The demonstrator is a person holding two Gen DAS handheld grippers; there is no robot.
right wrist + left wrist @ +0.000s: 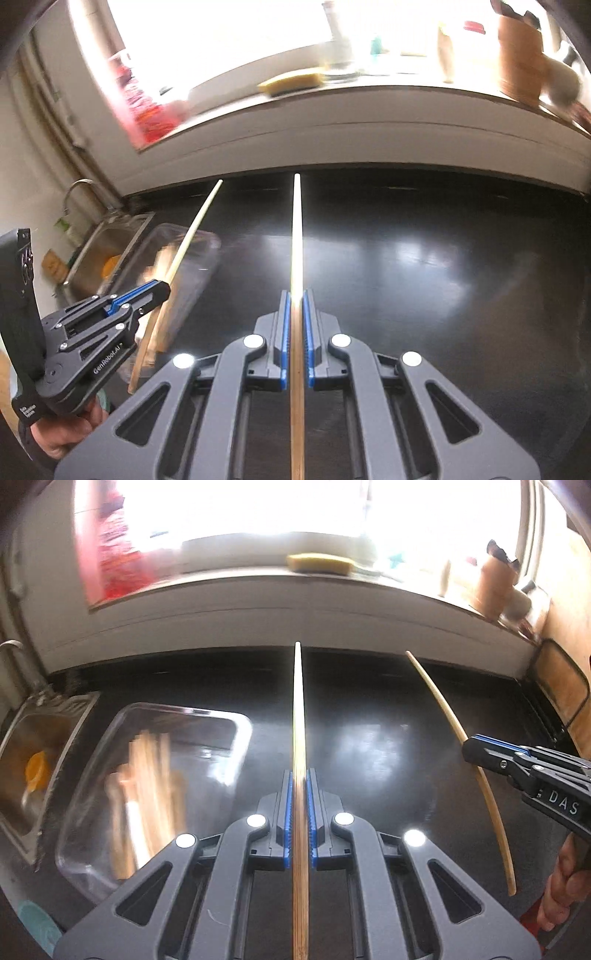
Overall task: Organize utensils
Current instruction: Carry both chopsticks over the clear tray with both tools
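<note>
My left gripper (300, 779) is shut on a long wooden chopstick (299, 716) that runs straight ahead between its blue pads, above the black counter. My right gripper (295, 299) is shut on a second wooden chopstick (296, 229) in the same way. Each gripper shows in the other's view: the right gripper (476, 747) at the right edge with its chopstick (436, 698), the left gripper (160, 290) at the left with its chopstick (192, 236). A clear plastic container (207, 716) with several wooden utensils (147, 794) lies on the counter to the left.
A steel sink (22, 771) with an orange item sits at the far left, with a tap (79, 186) behind it. A window sill carries a yellow sponge (319, 562), a wooden holder (493, 583) and bottles. The black counter (388, 746) spreads ahead and right.
</note>
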